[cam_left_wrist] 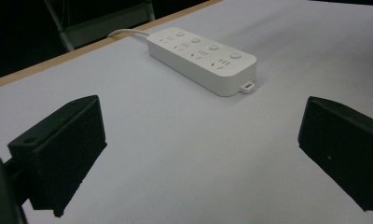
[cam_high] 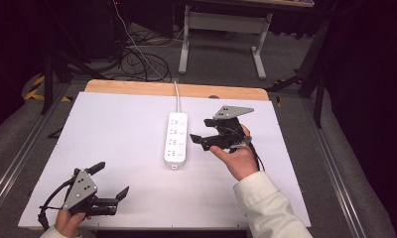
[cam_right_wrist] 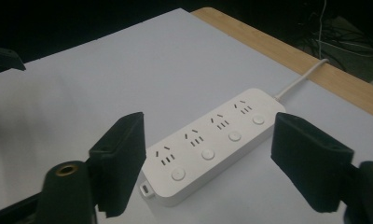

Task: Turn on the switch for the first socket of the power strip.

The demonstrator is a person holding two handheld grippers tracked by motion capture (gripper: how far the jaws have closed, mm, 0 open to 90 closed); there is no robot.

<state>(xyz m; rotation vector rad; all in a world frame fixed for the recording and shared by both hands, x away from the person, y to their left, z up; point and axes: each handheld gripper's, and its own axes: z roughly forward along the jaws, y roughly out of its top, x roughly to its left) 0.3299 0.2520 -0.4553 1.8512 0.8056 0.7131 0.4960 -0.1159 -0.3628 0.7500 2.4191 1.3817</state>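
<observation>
Closing in on the power strip [cam_high: 177,139] at mid-table, the right gripper [cam_high: 198,131] hovers just beside the strip's right edge, fingers [cam_right_wrist: 120,158] spread wide and holding nothing. In the right gripper view the strip lies framed between the two black fingers, its four sockets and four round buttons facing up, its white cord [cam_right_wrist: 300,80] running off toward the far wooden edge of the table [cam_high: 112,129]. The step in hand appears to be the approach. The next move likely calls for lowering onto the strip, either to straddle its body or to press a button, with the fingers kept level. The left gripper [cam_high: 113,181] rests at the near left corner, well apart from the strip, its fingers [cam_left_wrist: 63,149] also wide and empty.
</observation>
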